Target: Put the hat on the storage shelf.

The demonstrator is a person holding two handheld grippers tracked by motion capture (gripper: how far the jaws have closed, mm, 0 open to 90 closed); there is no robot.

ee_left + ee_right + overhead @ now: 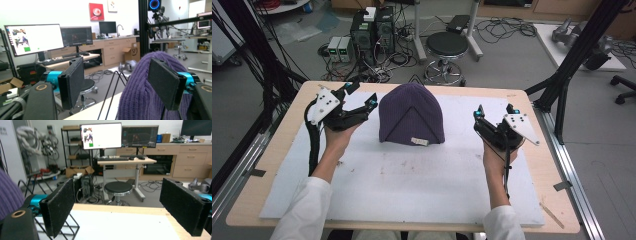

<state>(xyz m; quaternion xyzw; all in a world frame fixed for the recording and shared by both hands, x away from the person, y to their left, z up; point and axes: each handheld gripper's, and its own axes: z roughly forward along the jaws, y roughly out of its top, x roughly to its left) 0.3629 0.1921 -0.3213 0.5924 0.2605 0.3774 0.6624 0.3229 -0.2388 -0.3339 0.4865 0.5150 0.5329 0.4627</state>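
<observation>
A purple knit hat (411, 119) stands domed over a black wire stand (411, 122) at the far middle of a white mat (412, 185) on a wooden table (252, 200). Its ribbed knit rises to a rounded crown, and the wire shows through the front as a dark triangle. A small pale label (419, 141) sits at the lower front hem.

On the left, the left gripper (360, 96) is held just beside the hat, jaws spread and pinching nothing. On the right, the right gripper (495, 111) is held a little apart from the hat, jaws likewise spread wide and empty. Neither touches the knit in the high view.

In the left gripper view the hat (140, 95) rises behind the right-hand pad and is cut off by the bottom edge; thin wire legs (113, 92) of the stand show beside it. In the right gripper view a sliver of purple knit (8, 195) enters at the left edge, with part of the wire base (67, 227) low between the pads.

The printing on the label is too small to read. The stand's shape under the hat is hidden. The person's sleeves (307, 210) are cut off at the bottom edge.
</observation>
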